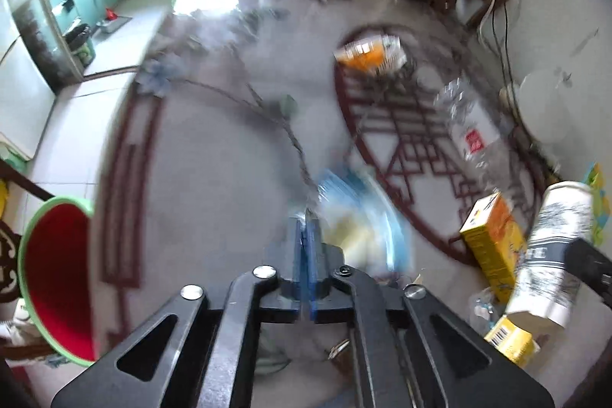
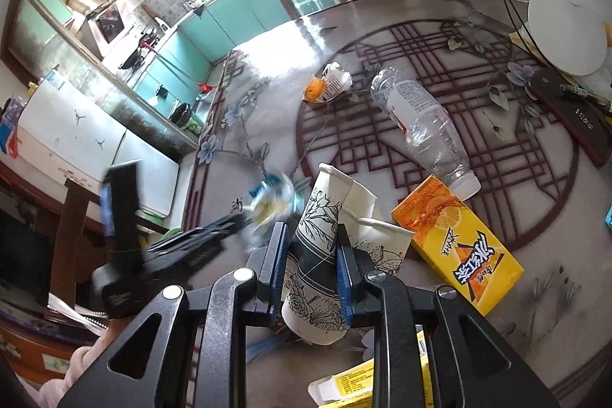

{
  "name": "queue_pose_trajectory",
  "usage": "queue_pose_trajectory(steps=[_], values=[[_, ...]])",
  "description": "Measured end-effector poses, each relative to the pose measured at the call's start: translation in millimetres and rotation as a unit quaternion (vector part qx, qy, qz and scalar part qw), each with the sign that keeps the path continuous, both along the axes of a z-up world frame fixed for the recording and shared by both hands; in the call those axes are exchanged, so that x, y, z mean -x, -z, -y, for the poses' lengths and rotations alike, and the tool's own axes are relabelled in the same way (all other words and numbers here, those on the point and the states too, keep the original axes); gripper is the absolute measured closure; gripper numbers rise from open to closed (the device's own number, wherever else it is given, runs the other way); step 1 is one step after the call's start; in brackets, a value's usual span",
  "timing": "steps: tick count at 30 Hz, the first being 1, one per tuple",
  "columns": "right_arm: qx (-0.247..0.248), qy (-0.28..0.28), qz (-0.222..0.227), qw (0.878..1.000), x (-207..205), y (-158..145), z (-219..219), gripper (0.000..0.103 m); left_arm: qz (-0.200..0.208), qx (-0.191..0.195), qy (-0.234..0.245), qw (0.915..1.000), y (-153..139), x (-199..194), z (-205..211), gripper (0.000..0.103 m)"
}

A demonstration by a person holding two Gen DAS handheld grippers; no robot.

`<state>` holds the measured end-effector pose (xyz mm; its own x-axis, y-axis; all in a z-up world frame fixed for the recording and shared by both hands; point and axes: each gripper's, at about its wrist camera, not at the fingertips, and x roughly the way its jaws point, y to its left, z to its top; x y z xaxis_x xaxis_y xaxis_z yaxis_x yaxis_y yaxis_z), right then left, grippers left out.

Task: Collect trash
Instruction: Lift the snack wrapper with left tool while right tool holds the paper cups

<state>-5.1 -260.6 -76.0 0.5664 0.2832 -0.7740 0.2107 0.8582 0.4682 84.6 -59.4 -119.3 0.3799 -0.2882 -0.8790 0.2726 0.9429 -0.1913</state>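
Patterned glass-topped bench [image 2: 554,312] in a kitchen-side room, strewn with trash. Left tool [image 1: 308,217] clenched, pinching only the edge of a blue-and-yellow wrapper [image 1: 363,217], blurred and held above the bench. Right tool [image 2: 311,232] grasping a printed paper cup [image 2: 313,278] across its body, tilted, base toward the camera. Red bin with green rim [image 1: 57,274] below the bench edge, on the left tool's side. On the bench: second paper cup [image 2: 378,239] just beside the held one, orange juice carton [image 2: 459,243], clear plastic bottle [image 2: 420,125] lying on its side, crumpled orange packet [image 2: 329,83] farther off. Probable hazards: wrapper slipping from so thin a pinch and landing short of the bin; thin cup wall buckling under a firmer squeeze, then sliding out; any dregs spilling from the tilted cup onto the bench; neighbouring cup or carton knocked by the right tool on lifting; bottle liable to roll toward the dark phone [image 2: 566,117] if nudged.
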Motion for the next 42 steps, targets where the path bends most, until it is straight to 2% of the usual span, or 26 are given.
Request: queue_pose_trajectory(steps=[6,9,14,19,24,35,42], values=[[-0.005,-0.013,0.005,1.0,-8.5,-1.6,-21.5,0.082,0.033,0.015,-0.035,0.9987,-31.8,6.8,-47.2,0.102],[-0.011,-0.017,0.004,1.0,-12.1,0.6,-31.5,0.082,0.017,0.026,-0.023,0.9993,-26.9,2.0,-53.8,0.102],[-0.005,-0.028,-0.005,1.0,-13.6,4.0,-41.5,0.082,0.015,0.011,-0.016,0.9997,-16.3,5.3,-51.1,0.102],[0.001,-0.025,-0.004,1.0,-10.5,1.7,-39.4,0.082,-0.007,0.009,-0.013,0.9998,-4.4,11.6,-50.8,0.102],[0.026,-0.026,0.002,0.999,-8.9,-5.9,-39.5,0.082,-0.009,0.009,-0.013,0.9998,-6.5,13.3,-49.5,0.102],[0.024,-0.033,-0.002,0.999,-10.6,-5.1,-47.1,0.082,-0.004,0.019,-0.018,0.9997,-17.8,20.5,-60.4,0.102],[0.042,-0.048,0.004,0.998,-13.2,-11.1,-64.9,0.082,0.002,0.016,-0.026,0.9995,-23.8,22.4,-79.6,0.102]])
